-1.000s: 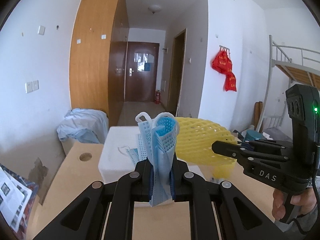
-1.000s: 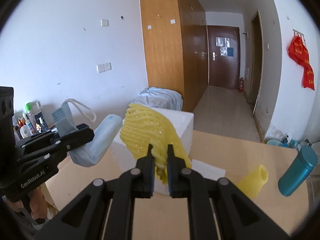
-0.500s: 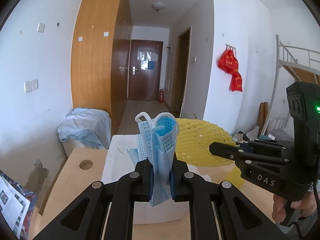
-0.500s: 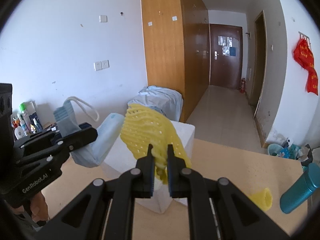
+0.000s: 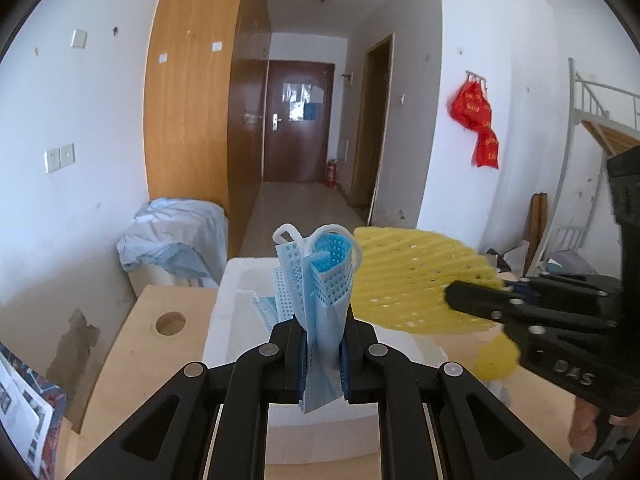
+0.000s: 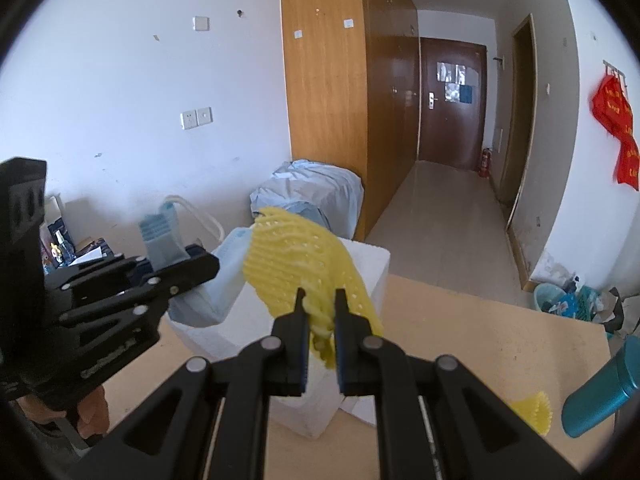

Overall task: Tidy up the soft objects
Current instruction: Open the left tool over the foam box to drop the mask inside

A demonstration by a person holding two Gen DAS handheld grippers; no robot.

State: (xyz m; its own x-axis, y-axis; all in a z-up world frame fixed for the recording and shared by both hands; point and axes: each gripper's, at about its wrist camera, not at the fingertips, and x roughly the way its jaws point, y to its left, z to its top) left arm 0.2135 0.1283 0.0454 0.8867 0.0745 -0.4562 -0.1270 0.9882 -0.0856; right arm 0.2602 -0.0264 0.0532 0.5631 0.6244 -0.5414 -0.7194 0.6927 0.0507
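My left gripper [image 5: 323, 320] is shut on a folded blue face mask [image 5: 324, 280] and holds it upright above the white foam box [image 5: 224, 320]. Another blue mask [image 5: 262, 306] lies inside the box. My right gripper [image 6: 319, 300] is shut on a yellow foam net [image 6: 304, 256], held over the foam box [image 6: 372, 264]. In the left wrist view the right gripper [image 5: 452, 295] comes in from the right with the net [image 5: 408, 280] beside the mask. In the right wrist view the left gripper [image 6: 208, 266] holds the mask [image 6: 164, 236] at left.
A second yellow foam net [image 6: 534, 410] and a teal bottle [image 6: 604, 388] lie on the wooden table [image 6: 480, 336] at right. The table has a round hole [image 5: 171, 323] at left. A covered bundle [image 5: 176, 236] stands behind the box. Magazines [image 5: 24, 412] lie at far left.
Both grippers have risen and moved forward over the foam box, still holding the mask and the net. More of the box's inside shows now.
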